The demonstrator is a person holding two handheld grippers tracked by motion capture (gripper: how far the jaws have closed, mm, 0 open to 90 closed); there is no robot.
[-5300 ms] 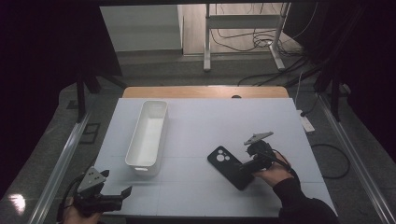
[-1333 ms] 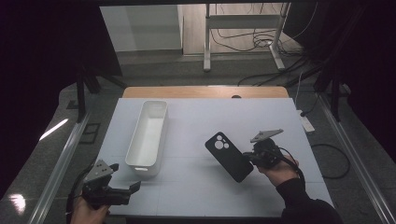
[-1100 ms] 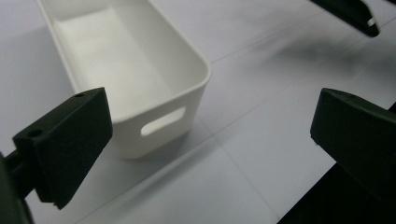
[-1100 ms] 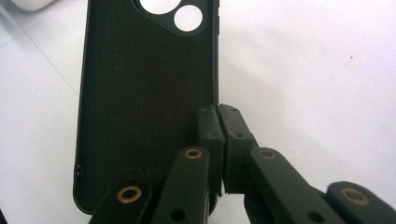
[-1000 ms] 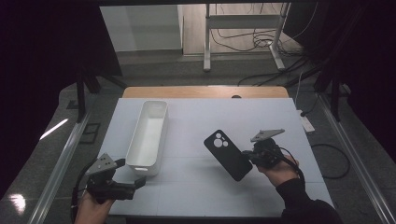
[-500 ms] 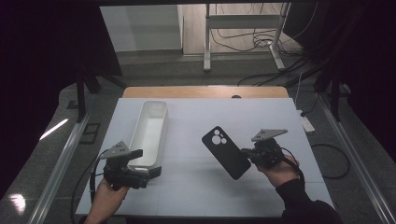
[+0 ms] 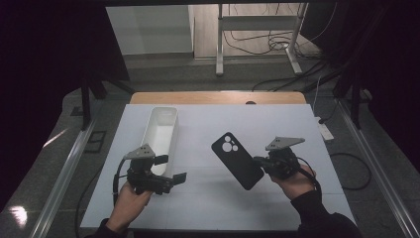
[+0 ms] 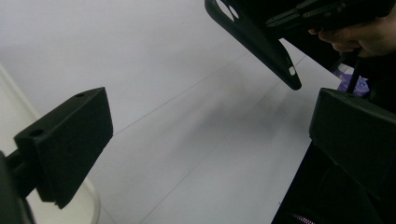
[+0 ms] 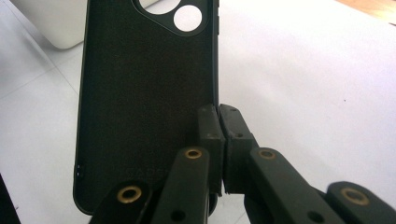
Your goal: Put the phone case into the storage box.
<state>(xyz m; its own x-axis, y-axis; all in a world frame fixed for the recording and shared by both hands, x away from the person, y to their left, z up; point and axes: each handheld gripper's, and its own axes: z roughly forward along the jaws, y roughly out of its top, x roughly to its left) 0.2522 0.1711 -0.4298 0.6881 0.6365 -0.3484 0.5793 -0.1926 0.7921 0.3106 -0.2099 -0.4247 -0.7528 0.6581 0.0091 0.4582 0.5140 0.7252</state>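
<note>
A black phone case (image 7: 236, 159) with round camera holes hangs above the white table, pinched by its edge in my right gripper (image 7: 259, 164), whose jaws are shut on it. The right gripper view shows the case (image 9: 144, 98) upright against the closed fingertips (image 9: 218, 122). My left gripper (image 7: 174, 179) hovers low at the near left beside the white tray (image 7: 157, 135), its jaws wide open with nothing between them. In the left gripper view the two pads (image 8: 70, 140) frame bare table, with the case (image 8: 261, 42) and the other hand at the upper right.
The long white tray stands on the left half of the white table (image 7: 208, 124), its near end close to my left gripper. A wooden edge (image 7: 218, 97) lies behind the table, and metal rails (image 7: 69, 163) run along both sides.
My left gripper has moved from the near left corner towards the table's middle, ending beside the tray's near end. The right gripper and the case have kept still.
</note>
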